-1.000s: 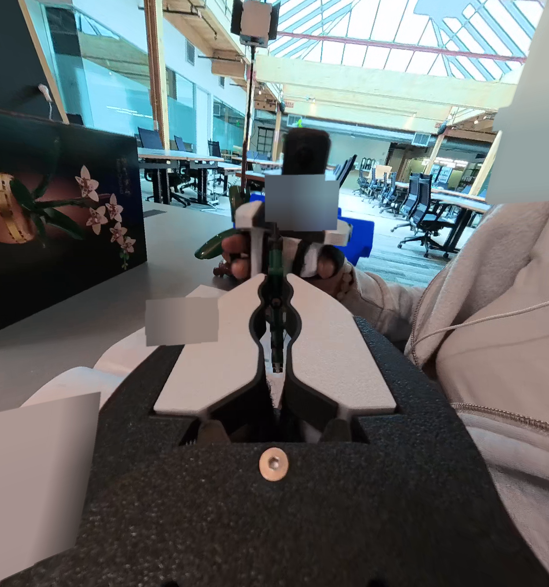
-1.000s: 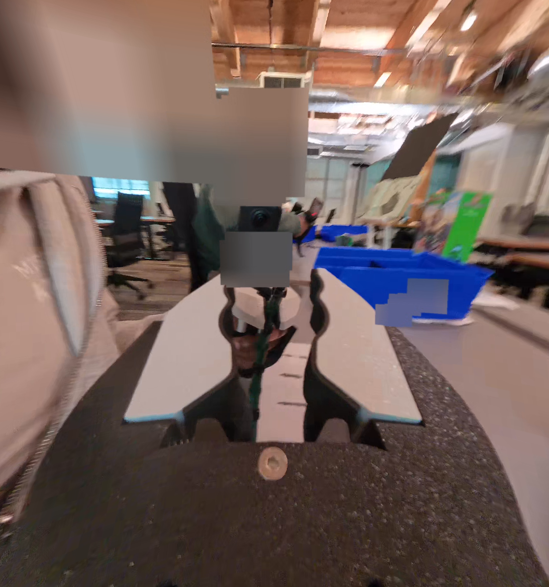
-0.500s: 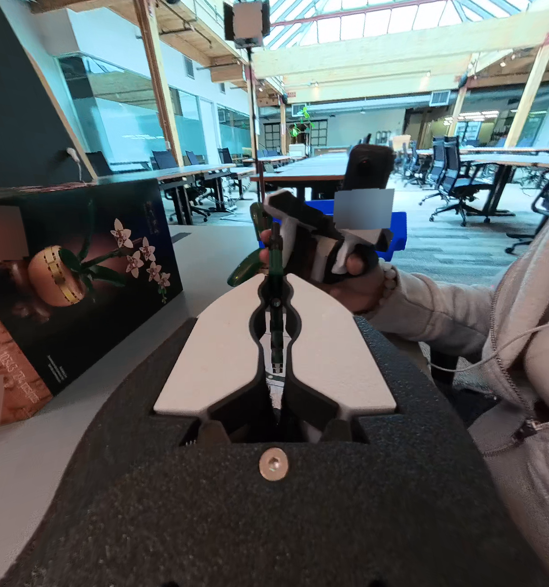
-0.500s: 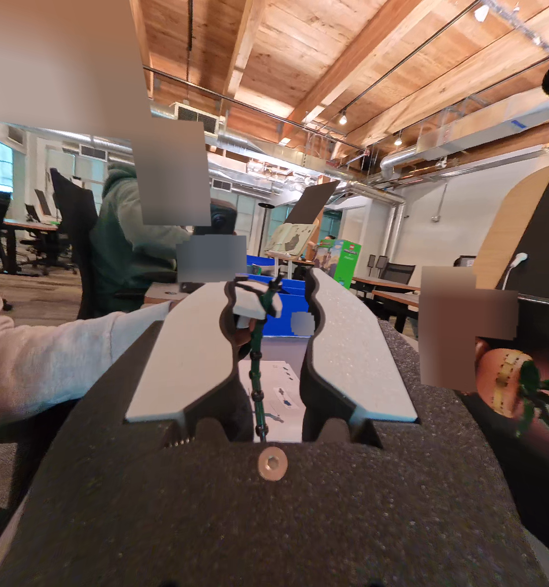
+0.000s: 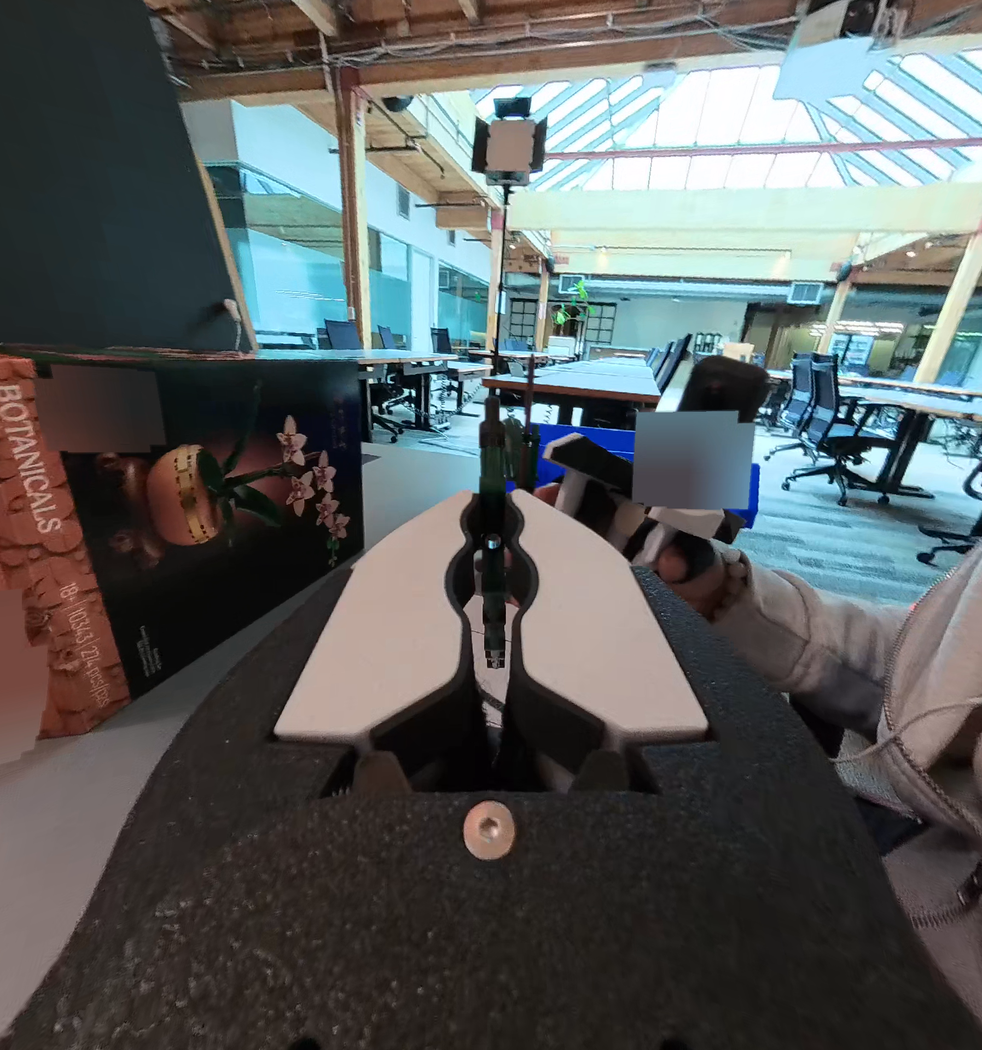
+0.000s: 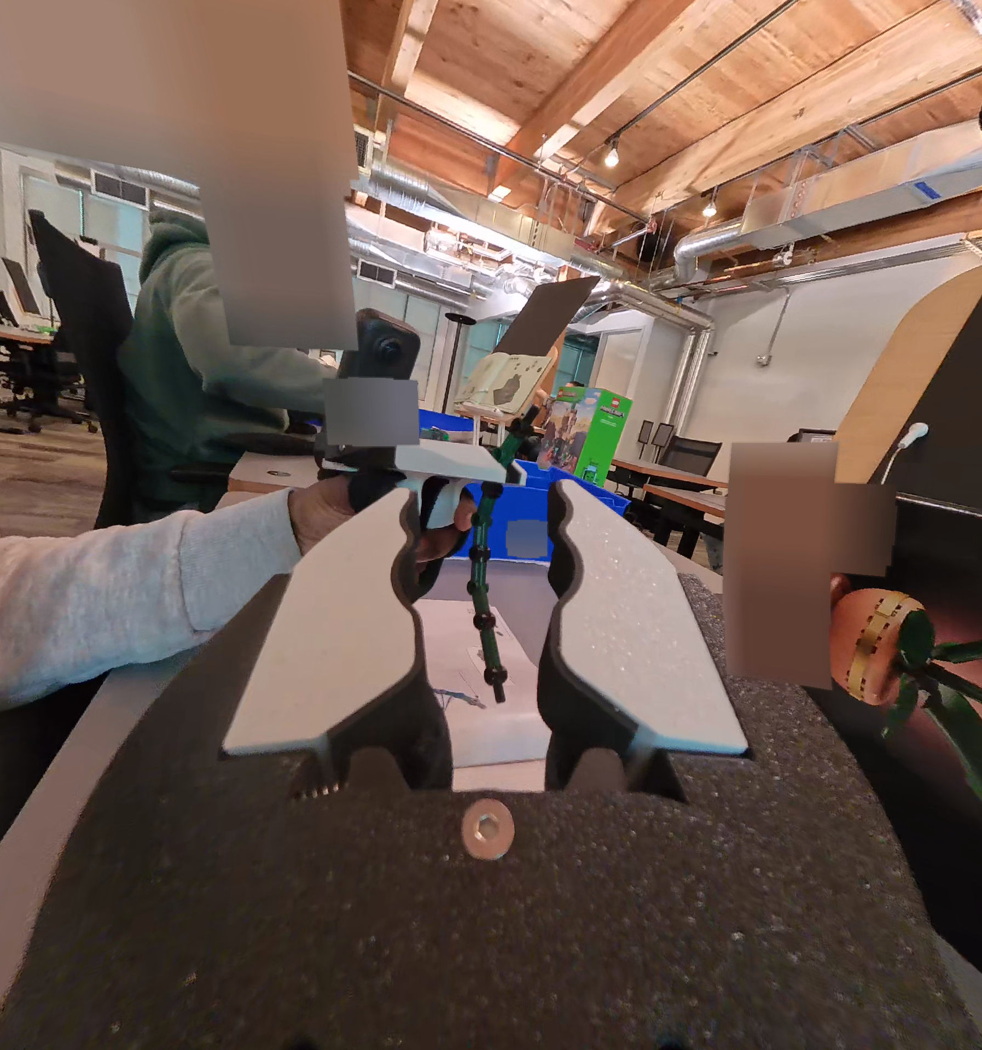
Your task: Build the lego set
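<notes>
My left gripper [image 5: 493, 499] is shut on a thin dark green lego stem [image 5: 492, 574]. The stem runs along the slot between its fingers and sticks out past the tips. In the right wrist view the left gripper [image 6: 497, 467] holds that stem [image 6: 480, 568] so it hangs slanting down between my right gripper's fingers. My right gripper [image 6: 483, 500] is open and empty, and its fingers do not touch the stem. In the left wrist view the right gripper [image 5: 576, 474] is held in a hand just to the right of the stem.
The dark lego box with an orchid picture [image 5: 193, 511] stands on the grey table [image 5: 22, 852] at the left, and shows in the right wrist view [image 6: 903, 653]. An instruction sheet [image 6: 477, 721] lies below the stem. A blue bin [image 6: 528, 511] and a person in a green hoodie [image 6: 181, 369] are behind. Left tips to right tips: about 5 cm.
Both views have swung round. The right gripper has moved from straight ahead of the left gripper to its right side. The left gripper has kept the stem throughout; the right jaws stand a little wider.
</notes>
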`<action>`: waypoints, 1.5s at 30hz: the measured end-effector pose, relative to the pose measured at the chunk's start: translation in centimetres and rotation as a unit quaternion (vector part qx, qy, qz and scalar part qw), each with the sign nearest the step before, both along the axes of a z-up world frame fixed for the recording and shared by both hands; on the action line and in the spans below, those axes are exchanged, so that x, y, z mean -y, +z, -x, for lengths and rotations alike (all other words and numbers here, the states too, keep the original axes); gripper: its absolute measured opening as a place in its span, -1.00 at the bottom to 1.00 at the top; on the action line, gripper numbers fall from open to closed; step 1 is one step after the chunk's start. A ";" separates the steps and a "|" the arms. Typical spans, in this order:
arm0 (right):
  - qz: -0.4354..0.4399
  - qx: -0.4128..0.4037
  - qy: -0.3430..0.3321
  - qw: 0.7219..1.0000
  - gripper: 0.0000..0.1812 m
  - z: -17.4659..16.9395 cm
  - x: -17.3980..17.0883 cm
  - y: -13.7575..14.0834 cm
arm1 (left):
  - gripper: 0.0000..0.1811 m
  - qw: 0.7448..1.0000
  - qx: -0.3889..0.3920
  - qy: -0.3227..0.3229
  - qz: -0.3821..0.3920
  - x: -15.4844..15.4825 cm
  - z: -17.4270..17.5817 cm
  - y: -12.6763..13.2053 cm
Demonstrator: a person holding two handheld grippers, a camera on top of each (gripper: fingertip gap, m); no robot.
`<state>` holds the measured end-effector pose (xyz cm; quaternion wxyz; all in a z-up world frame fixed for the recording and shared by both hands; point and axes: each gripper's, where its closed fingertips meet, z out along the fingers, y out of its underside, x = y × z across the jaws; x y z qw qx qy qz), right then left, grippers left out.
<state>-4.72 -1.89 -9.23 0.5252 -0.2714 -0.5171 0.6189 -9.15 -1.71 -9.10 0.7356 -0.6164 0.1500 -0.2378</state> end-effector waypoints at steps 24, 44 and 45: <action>0.159 0.135 0.169 0.963 -0.92 1.5 1.6 -2.3 | -0.93 0.975 -0.056 -0.145 0.156 0.9 -4.9 -4.8; 0.268 -0.016 0.157 0.950 -0.68 -0.6 -2.0 1.6 | -0.92 0.982 -0.052 -0.113 0.145 0.1 -4.5 -4.7; 0.263 -0.021 0.142 0.954 -0.55 -0.8 -2.4 1.7 | -0.92 0.986 -0.035 -0.095 0.132 0.2 -3.4 -4.0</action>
